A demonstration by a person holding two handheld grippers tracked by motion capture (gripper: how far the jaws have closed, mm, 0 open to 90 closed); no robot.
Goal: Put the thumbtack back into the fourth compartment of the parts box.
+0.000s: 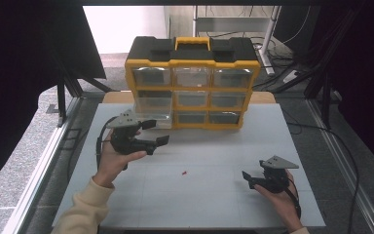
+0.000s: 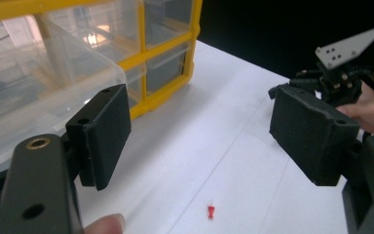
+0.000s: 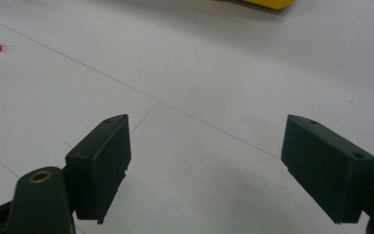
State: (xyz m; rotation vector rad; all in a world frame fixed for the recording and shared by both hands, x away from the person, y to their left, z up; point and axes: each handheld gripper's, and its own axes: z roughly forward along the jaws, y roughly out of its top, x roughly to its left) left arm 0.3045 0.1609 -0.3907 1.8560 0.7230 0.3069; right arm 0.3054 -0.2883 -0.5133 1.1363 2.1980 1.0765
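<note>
White table (image 1: 214, 195), yellow organizer (image 1: 192, 83) drawer (image 1: 151, 116) pulled out, contents unclear, both grippers spread.

A white table top (image 1: 214, 195) is seen at the centre, crossed by thin seams; it is flanked by grey speckled floor (image 1: 24, 161) and metal rails (image 1: 44, 161); black curtains (image 1: 24, 58) are hung at both sides; a bright pale wall (image 1: 121, 27) is shown behind; cables (image 1: 282, 63) are strewn beside a metal stand (image 1: 270, 34).
</note>
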